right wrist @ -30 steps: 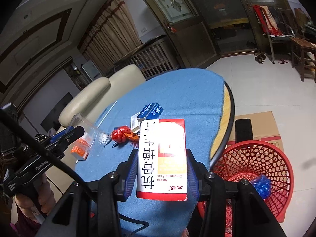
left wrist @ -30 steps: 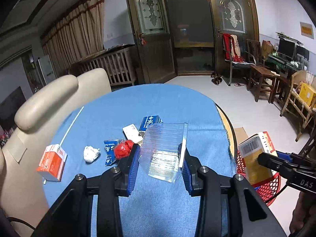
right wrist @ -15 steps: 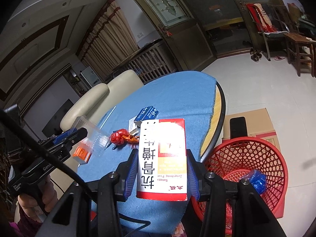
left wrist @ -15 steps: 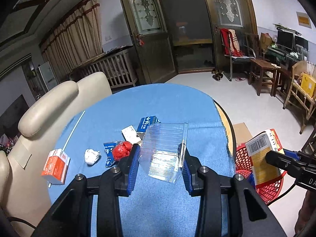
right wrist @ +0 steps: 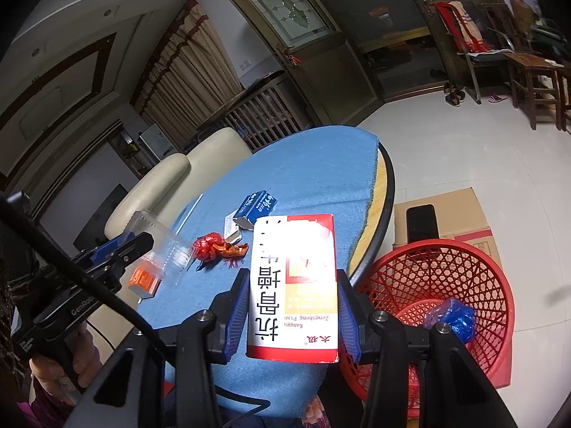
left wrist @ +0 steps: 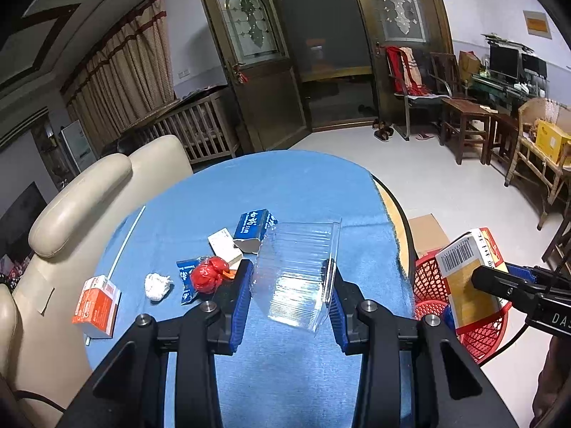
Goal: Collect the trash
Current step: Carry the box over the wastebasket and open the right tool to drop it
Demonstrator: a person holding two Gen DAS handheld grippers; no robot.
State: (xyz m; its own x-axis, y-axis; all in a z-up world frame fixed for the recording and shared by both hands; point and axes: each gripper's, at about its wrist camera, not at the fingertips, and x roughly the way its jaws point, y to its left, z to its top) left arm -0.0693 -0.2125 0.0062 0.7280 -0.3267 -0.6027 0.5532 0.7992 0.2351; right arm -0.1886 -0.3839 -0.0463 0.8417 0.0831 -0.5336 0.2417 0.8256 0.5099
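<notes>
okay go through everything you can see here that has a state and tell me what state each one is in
Left gripper: shut on clear ribbed plastic container, held above the table.
Right gripper: shut on red-and-white cardboard box.
Red mesh plastic basket: upright on floor, blue wrapper inside.
Left glass-panelled door: open.
Small blue carton: lying on table, end torn open.
</notes>
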